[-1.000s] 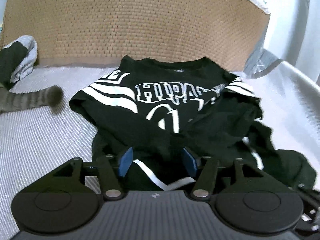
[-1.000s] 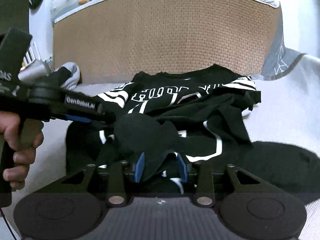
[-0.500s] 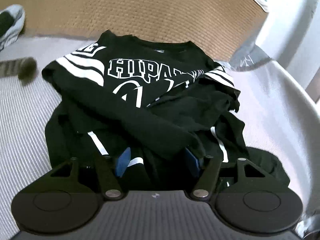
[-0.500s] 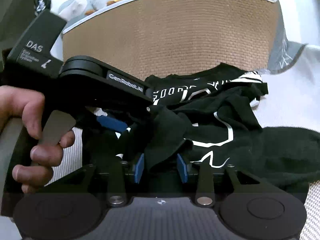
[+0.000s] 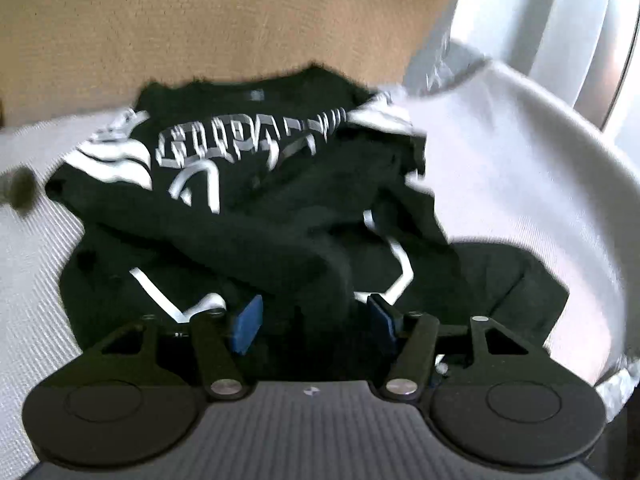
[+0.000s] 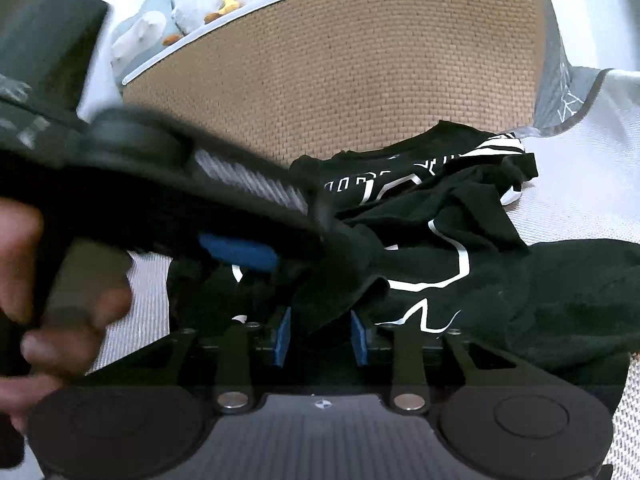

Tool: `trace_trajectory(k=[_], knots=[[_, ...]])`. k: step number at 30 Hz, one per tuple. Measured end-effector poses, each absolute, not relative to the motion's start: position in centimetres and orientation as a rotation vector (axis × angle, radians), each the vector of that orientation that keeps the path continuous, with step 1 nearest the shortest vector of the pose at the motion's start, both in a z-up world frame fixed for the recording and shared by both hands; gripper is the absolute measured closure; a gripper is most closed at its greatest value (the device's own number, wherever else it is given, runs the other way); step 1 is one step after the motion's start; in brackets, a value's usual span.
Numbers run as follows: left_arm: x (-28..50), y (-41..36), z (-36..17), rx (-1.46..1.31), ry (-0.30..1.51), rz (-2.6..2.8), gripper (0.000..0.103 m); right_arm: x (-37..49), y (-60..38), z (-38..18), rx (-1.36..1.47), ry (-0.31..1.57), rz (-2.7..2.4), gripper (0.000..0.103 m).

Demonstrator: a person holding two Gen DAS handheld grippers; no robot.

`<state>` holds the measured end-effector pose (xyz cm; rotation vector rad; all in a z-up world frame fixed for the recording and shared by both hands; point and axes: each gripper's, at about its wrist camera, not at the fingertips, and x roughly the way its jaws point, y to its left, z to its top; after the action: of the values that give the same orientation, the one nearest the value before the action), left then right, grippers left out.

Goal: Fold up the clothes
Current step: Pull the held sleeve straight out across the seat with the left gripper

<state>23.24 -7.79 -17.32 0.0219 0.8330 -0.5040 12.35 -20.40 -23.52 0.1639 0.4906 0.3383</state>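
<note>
- The black jersey (image 5: 248, 216), with white stripes and lettering, is lying rumpled on the pale ribbed mattress (image 5: 32, 288) in front of the woven headboard (image 5: 224, 20).
- The left gripper (image 5: 312, 316) is sitting half-spread with a dark fold between its blue pads; its jaws have just been closing slightly (whether they are pinching yet cannot be told).
- The right gripper (image 6: 320, 332) has just been closing on a hanging flap and appears to be gripping it.
- The cloth is looking light, limp and prone to bunching, so hem corners are probably offering the surest hold.
</note>
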Motion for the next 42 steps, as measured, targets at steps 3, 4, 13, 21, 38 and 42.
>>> trace_trajectory(k=[3,4,13,21,38,42], knots=[[23.3,-8.0,-17.8,0.058,0.826,-0.472,0.07,12.2,-20.6,-23.5,0.167,0.479,0.331,0.069],[23.3,-7.9,-17.8,0.061,0.825,-0.472,0.075,12.2,-20.8,-23.5,0.172,0.477,0.331,0.069],[23.0,-4.9,-15.5,0.027,0.737,-0.427,0.091,12.1,-21.9,-23.4,0.226,0.46,0.361,0.066],[24.0,1.0,-11.7,0.065,0.647,-0.34,0.092,12.1,-21.8,-23.7,0.207,0.47,0.358,0.066],[24.8,14.6,-9.9,0.375,0.668,-0.147,0.092,12.4,-21.9,-24.3,0.207,0.498,0.352,0.065],[24.5,17.4,-10.7,0.367,0.717,-0.12,0.092,12.5,-22.0,-24.3,0.21,0.502,0.352,0.065]])
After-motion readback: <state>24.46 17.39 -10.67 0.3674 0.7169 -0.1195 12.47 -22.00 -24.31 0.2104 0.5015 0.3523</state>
